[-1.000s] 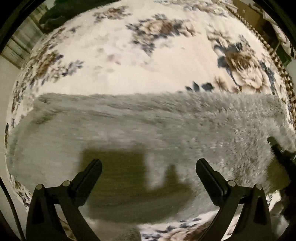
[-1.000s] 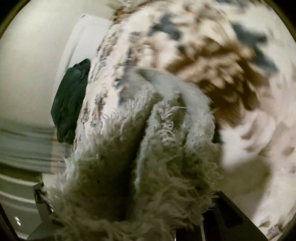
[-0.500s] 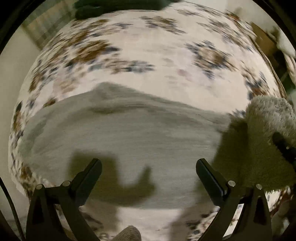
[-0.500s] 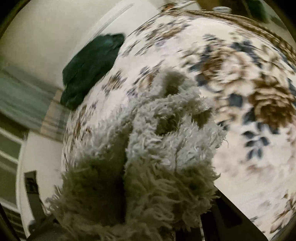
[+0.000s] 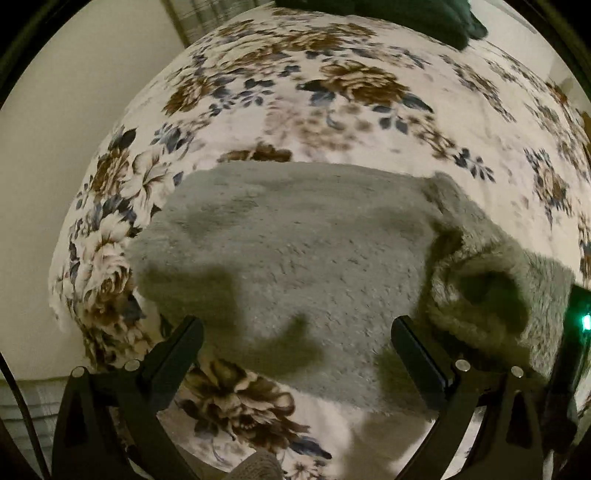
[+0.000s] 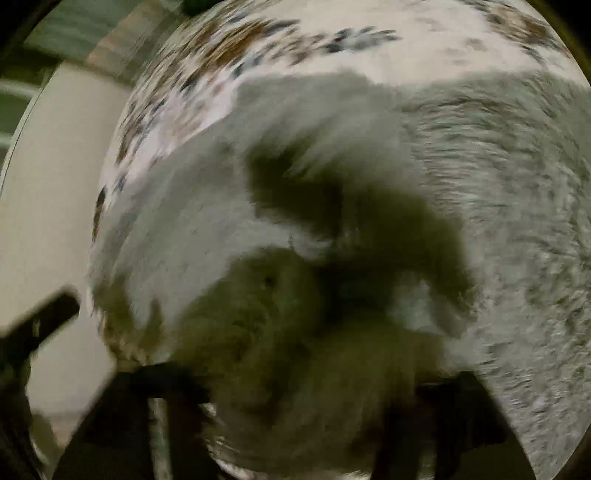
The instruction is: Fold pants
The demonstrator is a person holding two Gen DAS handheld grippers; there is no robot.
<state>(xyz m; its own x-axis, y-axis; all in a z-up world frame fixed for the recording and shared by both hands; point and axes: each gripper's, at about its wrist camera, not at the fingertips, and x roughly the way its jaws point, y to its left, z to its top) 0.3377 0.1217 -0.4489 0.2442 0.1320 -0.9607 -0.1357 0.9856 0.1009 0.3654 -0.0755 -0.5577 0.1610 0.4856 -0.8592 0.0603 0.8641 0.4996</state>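
Grey fluffy pants (image 5: 303,251) lie across a floral bedspread (image 5: 332,96). Their right end (image 5: 495,291) is doubled over onto the rest in a loose roll. My left gripper (image 5: 295,336) hovers above the near edge of the pants, open and empty. In the blurred right wrist view the pants (image 6: 480,166) fill most of the picture. My right gripper (image 6: 314,387) has its jaws opening, with a clump of the fluffy cloth lying between the spread fingers (image 6: 170,384). Part of the right gripper shows at the right edge of the left wrist view, by a green light (image 5: 585,321).
A dark green garment (image 5: 391,14) lies at the far edge of the bed. The bed's left edge drops to a cream floor (image 5: 55,147). A striped curtain (image 5: 207,11) hangs beyond the far left corner.
The right gripper has carried the pants' end over onto the rest and its fingers have spread apart. The left gripper has slid along the pants toward their other end, still open.
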